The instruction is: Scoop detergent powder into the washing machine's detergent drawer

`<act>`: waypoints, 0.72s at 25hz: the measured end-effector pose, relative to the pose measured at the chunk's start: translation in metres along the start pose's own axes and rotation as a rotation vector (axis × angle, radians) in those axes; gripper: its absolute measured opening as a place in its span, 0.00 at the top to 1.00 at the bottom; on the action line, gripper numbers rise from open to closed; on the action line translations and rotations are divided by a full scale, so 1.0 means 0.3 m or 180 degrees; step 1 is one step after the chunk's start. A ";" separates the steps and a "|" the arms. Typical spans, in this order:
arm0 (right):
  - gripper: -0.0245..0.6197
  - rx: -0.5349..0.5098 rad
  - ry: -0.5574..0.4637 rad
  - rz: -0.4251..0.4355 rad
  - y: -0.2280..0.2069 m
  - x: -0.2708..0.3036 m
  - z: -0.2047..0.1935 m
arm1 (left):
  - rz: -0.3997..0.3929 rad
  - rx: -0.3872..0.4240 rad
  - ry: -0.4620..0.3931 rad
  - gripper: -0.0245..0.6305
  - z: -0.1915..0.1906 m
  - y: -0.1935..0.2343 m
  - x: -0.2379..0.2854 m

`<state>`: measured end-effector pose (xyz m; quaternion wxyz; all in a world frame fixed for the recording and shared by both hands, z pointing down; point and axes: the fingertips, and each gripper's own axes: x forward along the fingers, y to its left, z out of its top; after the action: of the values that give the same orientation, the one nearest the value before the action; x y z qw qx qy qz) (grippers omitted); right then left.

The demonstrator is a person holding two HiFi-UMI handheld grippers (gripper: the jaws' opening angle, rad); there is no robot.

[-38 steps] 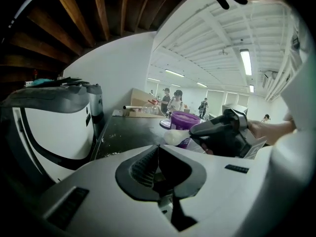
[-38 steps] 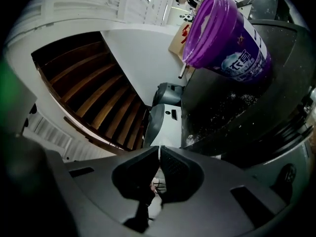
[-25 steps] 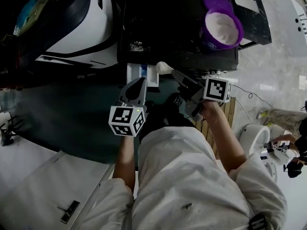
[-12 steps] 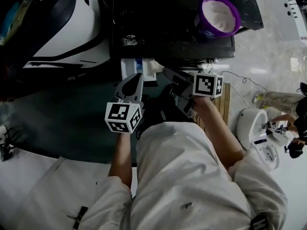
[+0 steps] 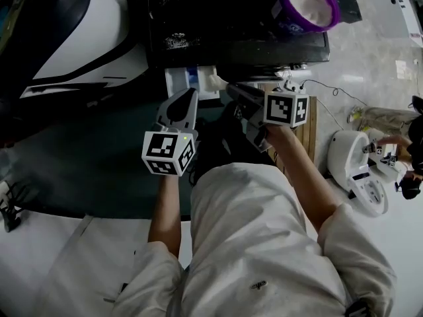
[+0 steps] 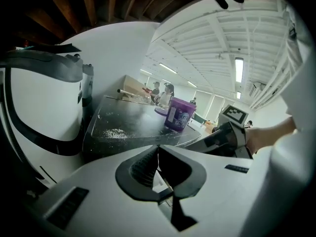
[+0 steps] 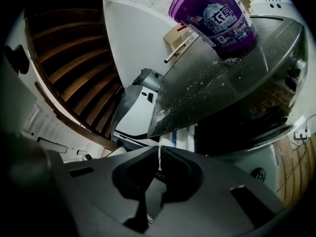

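1. One left claw (image 5: 186,99), jaws pressed together and empty, just before the drawer.
2. One drawer (image 5: 177,83) pulled out; one white scoop (image 5: 215,81) at its right edge.
3. One right claw (image 5: 232,90) clamped on the scoop's handle.
4. One purple tub (image 5: 332,12) of powder atop the washer (image 5: 225,25).

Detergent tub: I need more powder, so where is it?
Head view, top right: the detergent tub stands on the washing machine's dark top, beyond and right of the open drawer.
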<state>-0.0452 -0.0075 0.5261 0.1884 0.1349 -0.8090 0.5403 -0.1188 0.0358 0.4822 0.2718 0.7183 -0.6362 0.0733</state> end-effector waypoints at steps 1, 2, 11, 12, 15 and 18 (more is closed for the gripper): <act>0.94 -0.0020 0.0000 -0.0033 -0.009 0.007 -0.006 | -0.0010 -0.0001 0.0011 0.93 -0.009 0.005 -0.002; 0.94 -0.0046 -0.0004 -0.0065 -0.016 0.014 -0.010 | -0.0021 -0.0002 0.0022 0.93 -0.018 0.009 -0.004; 0.94 -0.0205 -0.0056 -0.0218 -0.061 0.083 -0.038 | -0.0175 0.0068 0.0111 0.93 -0.065 0.018 -0.014; 0.94 -0.0234 -0.0065 -0.0251 -0.068 0.088 -0.042 | -0.0192 0.0085 0.0121 0.93 -0.068 0.018 -0.014; 0.94 -0.0335 -0.0072 -0.0350 -0.087 0.097 -0.054 | -0.0230 0.0099 0.0135 0.93 -0.075 0.023 -0.016; 0.94 -0.0437 -0.0064 -0.0413 -0.098 0.104 -0.067 | -0.0259 0.0077 0.0144 0.93 -0.085 0.027 -0.018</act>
<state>-0.0574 -0.0005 0.5713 0.2236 0.1792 -0.8355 0.4688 -0.1215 0.0526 0.5037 0.2803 0.7450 -0.5992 0.0861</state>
